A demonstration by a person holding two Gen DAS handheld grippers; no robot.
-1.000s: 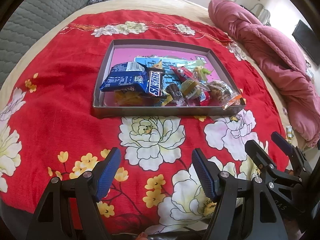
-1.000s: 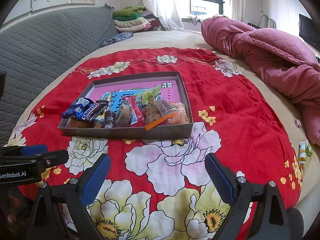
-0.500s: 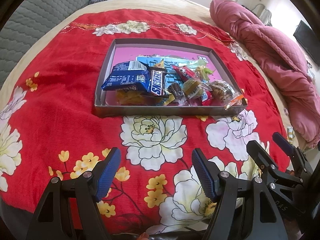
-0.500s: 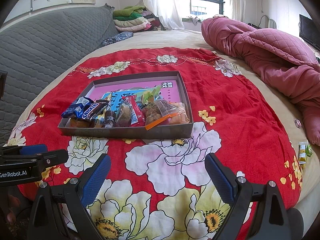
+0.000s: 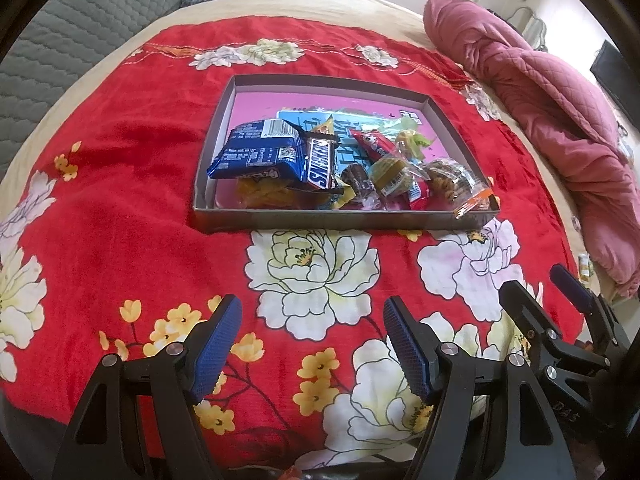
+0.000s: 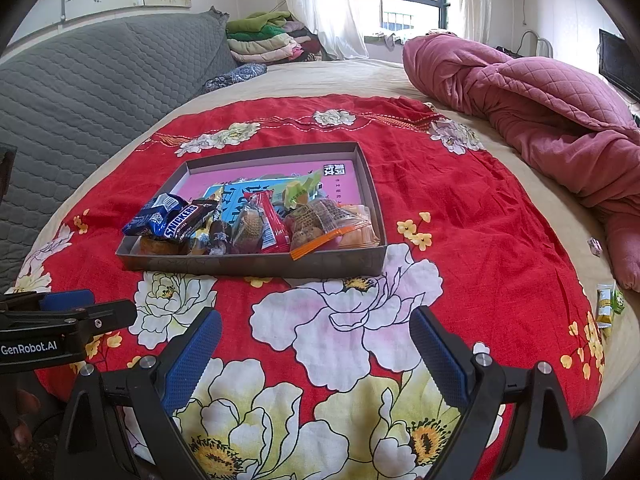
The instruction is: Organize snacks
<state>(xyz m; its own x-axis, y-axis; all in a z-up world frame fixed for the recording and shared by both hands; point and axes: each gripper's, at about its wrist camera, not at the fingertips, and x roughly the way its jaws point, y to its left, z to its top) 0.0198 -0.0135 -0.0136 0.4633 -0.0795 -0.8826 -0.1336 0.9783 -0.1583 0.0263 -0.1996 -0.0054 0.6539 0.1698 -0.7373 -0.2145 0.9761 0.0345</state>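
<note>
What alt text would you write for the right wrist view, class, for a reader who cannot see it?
A shallow grey cardboard tray of wrapped snacks, including a brown Snickers bar, sits on a red floral cloth covering a bed. The open, empty right gripper hovers in the foreground, short of the tray.

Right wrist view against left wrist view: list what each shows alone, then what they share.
Only the right wrist view shows the window, the stacked folded bedding and a small green packet loose by the red blanket's edge. Only the left wrist view shows the blue packet's printed back. Both show the grey tray of snacks, the Snickers bar, the pink quilt, and the left gripper and right gripper open and empty.
</note>
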